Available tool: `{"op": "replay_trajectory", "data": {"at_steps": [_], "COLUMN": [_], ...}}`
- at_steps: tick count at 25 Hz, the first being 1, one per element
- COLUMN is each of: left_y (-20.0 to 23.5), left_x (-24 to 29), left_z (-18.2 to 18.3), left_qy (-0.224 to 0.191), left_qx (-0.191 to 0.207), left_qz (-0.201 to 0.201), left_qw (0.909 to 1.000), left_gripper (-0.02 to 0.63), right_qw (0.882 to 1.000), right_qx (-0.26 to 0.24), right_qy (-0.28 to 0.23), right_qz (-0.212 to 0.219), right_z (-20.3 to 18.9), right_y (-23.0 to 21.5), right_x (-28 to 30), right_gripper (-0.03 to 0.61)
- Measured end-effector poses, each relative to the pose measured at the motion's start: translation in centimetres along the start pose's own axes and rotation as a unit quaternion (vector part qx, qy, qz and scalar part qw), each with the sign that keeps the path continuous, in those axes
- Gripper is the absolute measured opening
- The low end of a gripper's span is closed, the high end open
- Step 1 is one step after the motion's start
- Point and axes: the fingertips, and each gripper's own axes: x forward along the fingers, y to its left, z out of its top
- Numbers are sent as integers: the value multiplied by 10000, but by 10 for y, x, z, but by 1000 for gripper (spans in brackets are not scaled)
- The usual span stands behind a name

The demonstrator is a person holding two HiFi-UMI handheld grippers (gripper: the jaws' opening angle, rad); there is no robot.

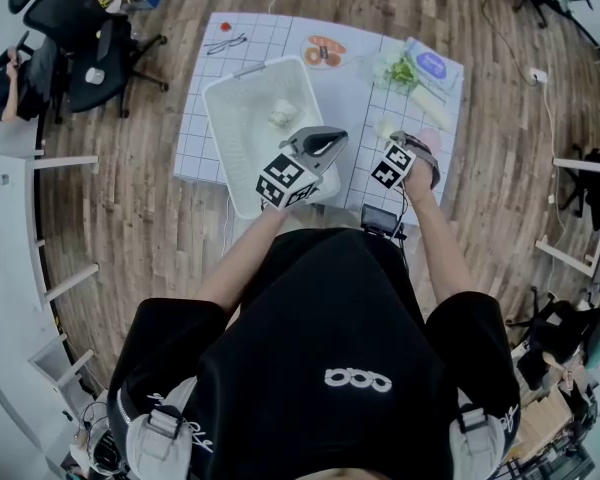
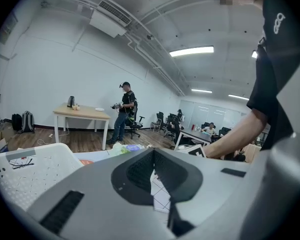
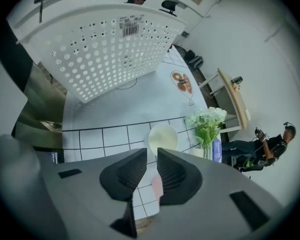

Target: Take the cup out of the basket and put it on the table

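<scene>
**One cup on the bench, both tongs empty**

Cup: pale cream, upright on the grid cloth of the bench. It is outside the basket, off the basket's right side.

Right tongs: pointing steeply down, jaws a narrow gap apart. Nothing is pressed between them, and the cup sits just past the tips, not touched. A pink patch shows through the gap, lying on the bench below; can't tell what it is.

Left tongs: jaws together, tips meeting, nothing in them. They are near level over the basket's near right corner.

Basket: white with perforated walls, on the left half of the bench. A pale lump lies inside, too small to tell what.

Also on the bench: flowers near the far right beyond the cup, a small dish with orange bits at the far edge, and black glasses at the far left corner.

Background: a person stands beside a wooden table, seen in the left gripper view.
</scene>
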Motion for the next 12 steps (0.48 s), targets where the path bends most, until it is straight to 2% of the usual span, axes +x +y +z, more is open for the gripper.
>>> {"op": "replay_trajectory", "data": {"at_steps": [3, 6, 8, 12], "left_y": [3, 8, 11, 20], "left_x": [-12, -27, -37, -61], "left_z": [6, 12, 17, 28], "left_qy": [-81, -153, -238, -435], "left_qx": [30, 62, 76, 89], "left_qz": [73, 190, 297, 554], "left_qw": [9999, 9997, 9992, 9975], "left_gripper": [8, 8, 8, 9], "right_qw": [9971, 9805, 9593, 9064], "right_qx": [422, 1122, 1695, 2498], "right_qy": [-509, -1418, -2105, -3355], "right_qz": [-390, -771, -816, -595], "right_z": [5, 21, 34, 67], "right_y": [-14, -31, -40, -49], "right_x": [-39, -93, -132, -200], "right_gripper": [49, 49, 49, 32]}}
